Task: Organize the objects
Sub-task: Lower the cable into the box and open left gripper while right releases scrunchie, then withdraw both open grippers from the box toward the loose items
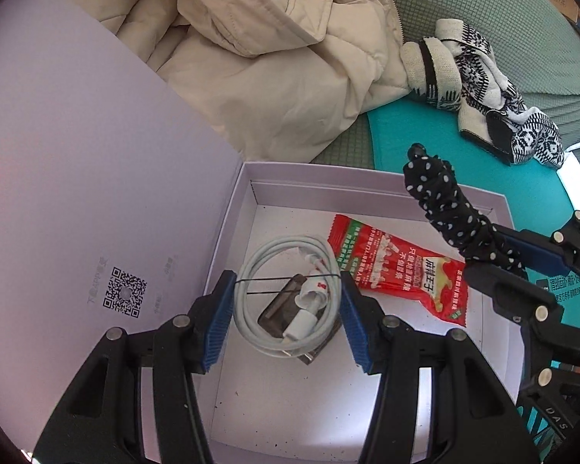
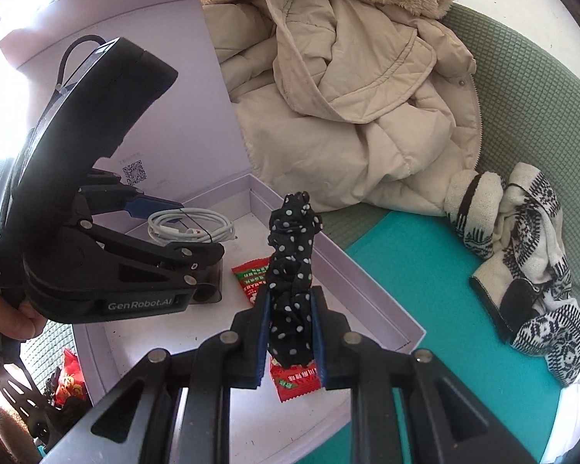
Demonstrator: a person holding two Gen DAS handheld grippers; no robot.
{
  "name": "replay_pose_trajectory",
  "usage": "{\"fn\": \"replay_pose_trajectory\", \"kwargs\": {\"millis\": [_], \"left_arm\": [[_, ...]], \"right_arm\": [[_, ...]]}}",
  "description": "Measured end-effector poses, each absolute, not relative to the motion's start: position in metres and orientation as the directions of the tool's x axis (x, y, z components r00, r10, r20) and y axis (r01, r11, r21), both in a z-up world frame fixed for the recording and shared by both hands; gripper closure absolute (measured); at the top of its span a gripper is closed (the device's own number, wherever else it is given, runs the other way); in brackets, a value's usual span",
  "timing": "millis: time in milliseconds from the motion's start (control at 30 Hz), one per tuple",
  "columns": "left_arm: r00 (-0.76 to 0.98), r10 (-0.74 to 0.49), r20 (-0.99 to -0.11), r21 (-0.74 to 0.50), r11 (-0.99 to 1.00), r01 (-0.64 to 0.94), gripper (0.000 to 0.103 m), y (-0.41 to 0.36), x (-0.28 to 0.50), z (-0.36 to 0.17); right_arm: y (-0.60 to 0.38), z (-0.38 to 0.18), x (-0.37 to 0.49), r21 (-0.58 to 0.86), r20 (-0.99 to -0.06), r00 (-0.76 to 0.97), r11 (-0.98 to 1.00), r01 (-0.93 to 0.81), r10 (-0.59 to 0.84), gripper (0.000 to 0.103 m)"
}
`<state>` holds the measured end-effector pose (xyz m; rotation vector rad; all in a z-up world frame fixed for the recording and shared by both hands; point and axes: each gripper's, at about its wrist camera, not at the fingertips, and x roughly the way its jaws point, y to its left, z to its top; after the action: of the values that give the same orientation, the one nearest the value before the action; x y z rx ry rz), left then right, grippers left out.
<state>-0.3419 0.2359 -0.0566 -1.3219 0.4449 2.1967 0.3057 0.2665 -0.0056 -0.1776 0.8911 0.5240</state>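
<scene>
Heaped across the top of the left-wrist view, a cream quilted coat (image 1: 270,77), pushed against the back of the green sofa cover (image 1: 502,11), probably just to make room. Standing up along the left edge, a lilac lid (image 1: 77,154), hinged open so as to leave the lilac box (image 1: 367,178) at lower centre free for loading. Under the box's right side, a teal mat (image 1: 406,135). At upper right, well apart from the box, a pair of patterned knit gloves (image 1: 483,89), not yet sorted. At the bottom of that view, the left gripper (image 1: 287,282), jaws roughly half apart over the box floor, with a thin black elastic (image 1: 290,279) stretched taut from one pad across to the other; hard to tell whether hooked over the tips or merely pulled against them, but likely kept spread that way for lowering into the box. At bottom centre of the right-wrist view, the right gripper (image 2: 290,297), clamped tight on a black polka-dot scrunchie (image 2: 292,263), held upright above the near part of the box, apparently ready for dropping in. Lying flat in the box, right of centre, a red snack packet (image 1: 398,266). Beside it, directly below the left jaws, a coiled white charging cable (image 1: 247,324) resting on a small dark clear case (image 1: 274,315).
</scene>
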Motion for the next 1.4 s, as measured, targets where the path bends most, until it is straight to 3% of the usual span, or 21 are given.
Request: {"fn": "replay_pose_trajectory", "kwargs": {"millis": [300,433,700,1167,1400], "left_arm": [[-0.387,0.255,-0.886,0.025,-0.808,-0.589,0.052,0.243,-0.349,-0.068],[-0.364,0.248,-0.898,0.011,-0.812,-0.583,0.051,0.245,-0.350,-0.071],[-0.395,0.228,-0.890,0.051,-0.811,-0.583,0.034,0.244,-0.341,-0.060],[-0.416,0.264,-0.871,0.022,-0.823,-0.567,0.033,0.228,-0.316,-0.014],[-0.473,0.225,-0.852,0.066,-0.850,-0.522,0.028,0.214,-0.301,0.022]], "right_arm": [[0.272,-0.009,0.312,0.051,-0.800,0.495,0.859,-0.509,0.340,0.083],[0.273,-0.009,0.311,0.013,-0.809,0.507,0.872,-0.489,0.296,0.064],[0.270,-0.009,0.302,-0.010,-0.818,0.509,0.878,-0.478,0.268,0.064],[0.253,0.027,0.284,0.001,-0.787,0.548,0.888,-0.459,0.284,0.064],[0.250,0.053,0.266,-0.006,-0.760,0.574,0.879,-0.476,0.306,0.064]]}}
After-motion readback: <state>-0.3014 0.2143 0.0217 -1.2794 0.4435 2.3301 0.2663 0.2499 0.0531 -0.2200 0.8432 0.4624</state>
